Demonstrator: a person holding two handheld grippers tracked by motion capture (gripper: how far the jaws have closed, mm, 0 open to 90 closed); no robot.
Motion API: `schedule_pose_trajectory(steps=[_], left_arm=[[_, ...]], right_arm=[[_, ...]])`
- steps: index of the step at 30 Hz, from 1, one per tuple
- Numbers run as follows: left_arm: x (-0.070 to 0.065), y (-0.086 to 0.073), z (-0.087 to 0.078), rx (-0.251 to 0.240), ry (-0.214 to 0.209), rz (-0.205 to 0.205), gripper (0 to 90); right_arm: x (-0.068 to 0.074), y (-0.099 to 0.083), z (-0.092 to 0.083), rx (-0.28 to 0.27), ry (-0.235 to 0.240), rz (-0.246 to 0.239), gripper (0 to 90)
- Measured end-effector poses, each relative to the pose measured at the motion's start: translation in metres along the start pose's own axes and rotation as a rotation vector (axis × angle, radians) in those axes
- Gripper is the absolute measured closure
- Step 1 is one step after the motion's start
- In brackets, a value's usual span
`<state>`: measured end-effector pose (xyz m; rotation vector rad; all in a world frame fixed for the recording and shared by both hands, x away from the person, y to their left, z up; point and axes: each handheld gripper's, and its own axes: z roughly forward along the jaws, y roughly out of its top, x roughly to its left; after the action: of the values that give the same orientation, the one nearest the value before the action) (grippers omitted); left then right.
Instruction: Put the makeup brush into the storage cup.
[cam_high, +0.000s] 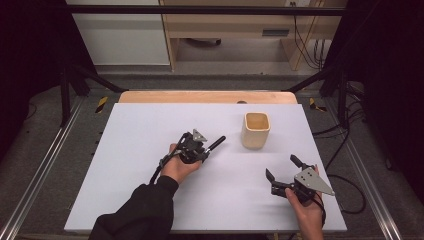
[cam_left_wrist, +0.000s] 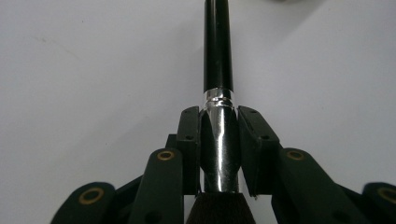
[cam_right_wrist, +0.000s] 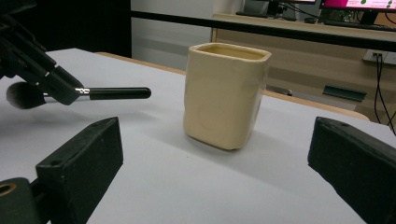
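The makeup brush (cam_left_wrist: 218, 70) sits clamped by its shiny metal collar between the jaws of the left gripper (cam_left_wrist: 218, 140), one pad pressed against each side. Its black handle runs straight out past the jaw tips, and the dark bristles bunch up behind them, toward the gripper's body. In the high view the brush (cam_high: 216, 143) is near the middle of the table (cam_high: 130, 130), its handle pointing toward the far right corner. A cream cup (cam_high: 256, 130) stands upright beyond the handle's end, apart from it, nearer the far edge. Down by the near right corner, the right gripper (cam_high: 283, 168) has its jaws spread wide with nothing between them, facing the cup (cam_right_wrist: 226, 95).
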<state>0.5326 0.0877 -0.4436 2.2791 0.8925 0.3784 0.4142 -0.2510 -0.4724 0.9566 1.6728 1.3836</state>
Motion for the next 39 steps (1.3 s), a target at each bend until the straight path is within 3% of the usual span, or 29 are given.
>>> schedule_pose_trajectory(steps=[13, 21, 25, 31, 39], left_arm=[[-0.006, -0.001, -0.019, -0.013, -0.049, 0.043, 71.1], [-0.010, 0.000, -0.028, -0.017, -0.088, 0.068, 71.0], [-0.011, 0.000, -0.033, -0.028, -0.105, 0.068, 71.1], [-0.011, -0.001, -0.043, -0.026, -0.130, 0.069, 71.1], [-0.016, -0.002, -0.051, -0.019, -0.149, 0.101, 71.0]], right_arm=[[0.011, 0.001, 0.004, 0.018, 0.021, -0.047, 3.4], [0.024, 0.003, 0.009, 0.041, 0.043, -0.107, 2.9], [0.038, 0.007, 0.013, 0.068, 0.048, -0.167, 2.6], [0.070, 0.024, 0.026, 0.109, 0.108, -0.400, 2.5], [0.099, 0.038, 0.043, 0.170, 0.159, -0.661, 3.8]])
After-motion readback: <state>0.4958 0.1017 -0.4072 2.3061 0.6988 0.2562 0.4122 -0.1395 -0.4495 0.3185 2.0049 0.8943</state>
